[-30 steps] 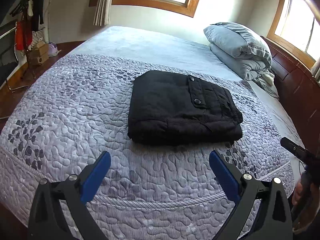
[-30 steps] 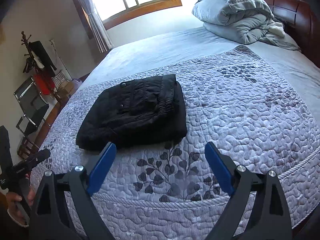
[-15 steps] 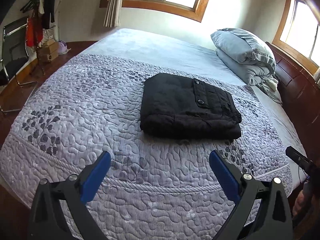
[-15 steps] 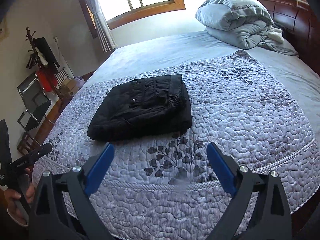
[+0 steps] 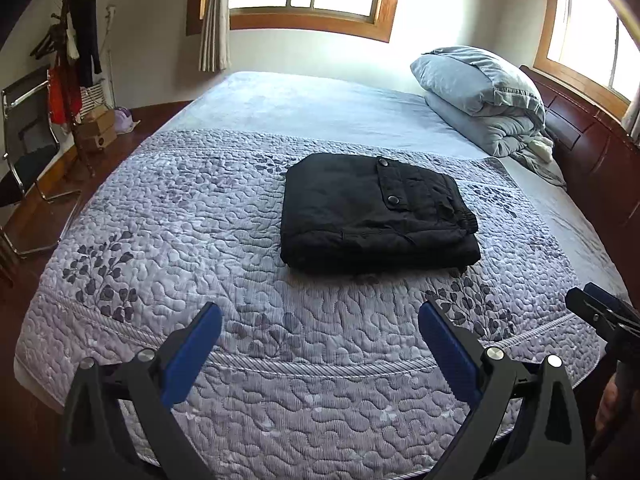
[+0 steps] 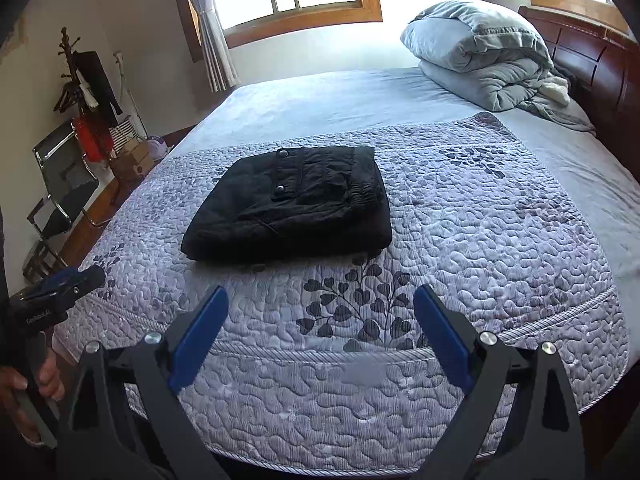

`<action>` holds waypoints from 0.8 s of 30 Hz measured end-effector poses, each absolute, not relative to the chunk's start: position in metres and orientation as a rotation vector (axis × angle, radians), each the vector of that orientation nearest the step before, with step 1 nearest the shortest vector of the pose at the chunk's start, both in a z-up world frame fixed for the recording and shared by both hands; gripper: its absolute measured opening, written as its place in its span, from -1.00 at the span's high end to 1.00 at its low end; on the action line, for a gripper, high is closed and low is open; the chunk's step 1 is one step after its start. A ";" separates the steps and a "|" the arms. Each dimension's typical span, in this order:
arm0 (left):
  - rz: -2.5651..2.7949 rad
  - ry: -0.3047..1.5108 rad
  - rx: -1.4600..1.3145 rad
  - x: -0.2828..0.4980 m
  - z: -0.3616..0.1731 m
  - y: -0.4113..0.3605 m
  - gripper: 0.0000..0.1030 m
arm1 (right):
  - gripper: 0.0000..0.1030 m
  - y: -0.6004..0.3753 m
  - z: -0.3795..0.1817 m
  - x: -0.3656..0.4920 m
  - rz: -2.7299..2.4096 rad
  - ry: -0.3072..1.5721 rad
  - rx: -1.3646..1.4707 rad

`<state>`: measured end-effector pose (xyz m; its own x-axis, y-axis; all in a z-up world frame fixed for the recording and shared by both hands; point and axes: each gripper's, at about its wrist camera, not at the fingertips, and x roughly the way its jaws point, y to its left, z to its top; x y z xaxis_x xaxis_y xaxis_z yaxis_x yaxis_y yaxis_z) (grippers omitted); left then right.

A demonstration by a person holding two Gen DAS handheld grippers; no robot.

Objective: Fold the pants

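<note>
The black pants lie folded in a neat rectangle on the purple quilted bedspread, snap buttons facing up. They also show in the right wrist view. My left gripper is open and empty, held back over the bed's near edge, well short of the pants. My right gripper is open and empty, also back over the near edge. The right gripper shows at the right edge of the left wrist view; the left gripper shows at the left edge of the right wrist view.
Folded grey bedding and a pillow are stacked at the head of the bed by the dark wooden headboard. A chair, a coat rack and boxes stand on the wooden floor to the left.
Both grippers have drawn back and up from the bed, so the pants look smaller and farther. The pants have not moved. Both grippers stay open.
</note>
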<state>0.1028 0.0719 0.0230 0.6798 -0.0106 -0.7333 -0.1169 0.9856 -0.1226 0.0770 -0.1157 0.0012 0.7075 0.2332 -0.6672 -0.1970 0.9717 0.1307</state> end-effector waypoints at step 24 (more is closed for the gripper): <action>0.055 0.823 -0.108 0.099 0.026 0.053 -0.93 | -0.84 -0.111 0.003 0.063 0.238 0.754 0.025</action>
